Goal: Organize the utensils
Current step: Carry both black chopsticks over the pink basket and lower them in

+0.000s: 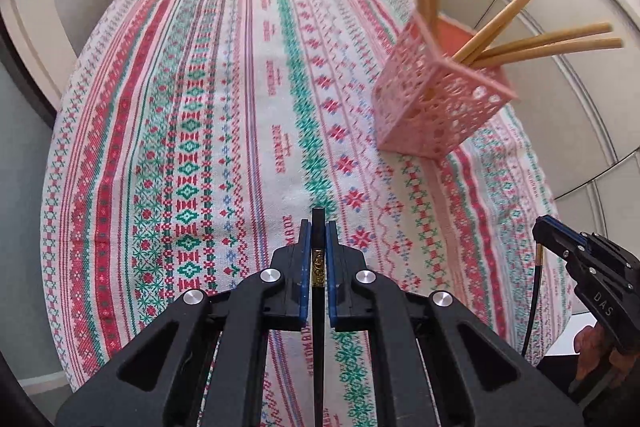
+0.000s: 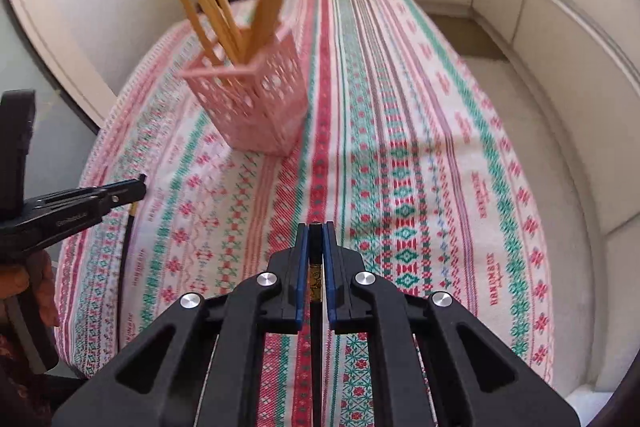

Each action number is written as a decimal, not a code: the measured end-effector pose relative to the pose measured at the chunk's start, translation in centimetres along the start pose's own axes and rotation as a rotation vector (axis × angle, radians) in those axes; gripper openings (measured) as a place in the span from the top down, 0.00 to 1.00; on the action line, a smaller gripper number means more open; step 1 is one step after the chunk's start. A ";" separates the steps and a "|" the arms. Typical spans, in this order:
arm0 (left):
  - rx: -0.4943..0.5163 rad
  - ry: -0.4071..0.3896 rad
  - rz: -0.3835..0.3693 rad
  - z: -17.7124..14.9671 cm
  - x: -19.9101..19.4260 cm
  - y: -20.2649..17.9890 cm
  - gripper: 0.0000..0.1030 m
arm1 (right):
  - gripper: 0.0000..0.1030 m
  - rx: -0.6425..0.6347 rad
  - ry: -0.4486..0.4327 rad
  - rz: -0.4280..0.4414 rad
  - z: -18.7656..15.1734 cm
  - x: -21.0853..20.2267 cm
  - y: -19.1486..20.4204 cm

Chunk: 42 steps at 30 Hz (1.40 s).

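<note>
Nearest in the left wrist view, the left gripper [image 1: 318, 227] is clamped on a black chopstick [image 1: 318, 291] with a gold band, its blunt end poking just past the blue fingertips. The right gripper [image 2: 316, 229] is clamped the same way on a second black chopstick [image 2: 315, 291]. Each chopstick's long thin end trails back under its gripper.

Below both lies the patterned tablecloth [image 1: 224, 131]. Farther ahead, to the right of the left gripper and to the left of the right one, stands a pink perforated holder [image 1: 436, 99] with several pale wooden chopsticks [image 1: 548, 43] fanned out of its top.

The risks, as judgements: the holder looks light and already crowded, so a chopstick fed in at an angle could snag the wooden ones or tip it over. Both grippers heading for the same opening could collide. The holder is blurred, so its exact lean is uncertain. The smooth chopsticks could also pivot or slip in the grip.
</note>
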State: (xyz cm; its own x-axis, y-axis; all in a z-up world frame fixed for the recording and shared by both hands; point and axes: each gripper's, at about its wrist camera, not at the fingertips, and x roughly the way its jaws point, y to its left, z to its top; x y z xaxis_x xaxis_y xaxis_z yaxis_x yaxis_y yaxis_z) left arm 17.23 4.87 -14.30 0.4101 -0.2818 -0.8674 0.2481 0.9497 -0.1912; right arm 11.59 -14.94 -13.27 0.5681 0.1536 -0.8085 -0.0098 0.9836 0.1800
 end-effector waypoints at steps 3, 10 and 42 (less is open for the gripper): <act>0.053 -0.165 -0.006 -0.7 -4.7 -2.1 0.94 | 0.93 -0.034 -0.165 0.039 0.2 -4.8 0.5; 0.109 -0.492 -0.037 -1.1 -12.2 -5.9 0.94 | 0.93 -0.058 -0.412 0.093 1.4 -11.4 0.5; 0.097 -0.744 -0.060 8.8 -17.4 -9.0 0.94 | 0.93 -0.008 -0.643 0.193 13.8 -15.5 2.3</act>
State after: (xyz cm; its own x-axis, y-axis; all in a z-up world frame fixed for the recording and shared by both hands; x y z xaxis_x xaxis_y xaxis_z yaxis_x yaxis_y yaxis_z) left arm 15.61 0.03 6.61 0.8699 -0.3830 -0.3107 0.3503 0.9233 -0.1572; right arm 14.12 -16.36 7.38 0.9326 0.2425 -0.2672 -0.1652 0.9453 0.2813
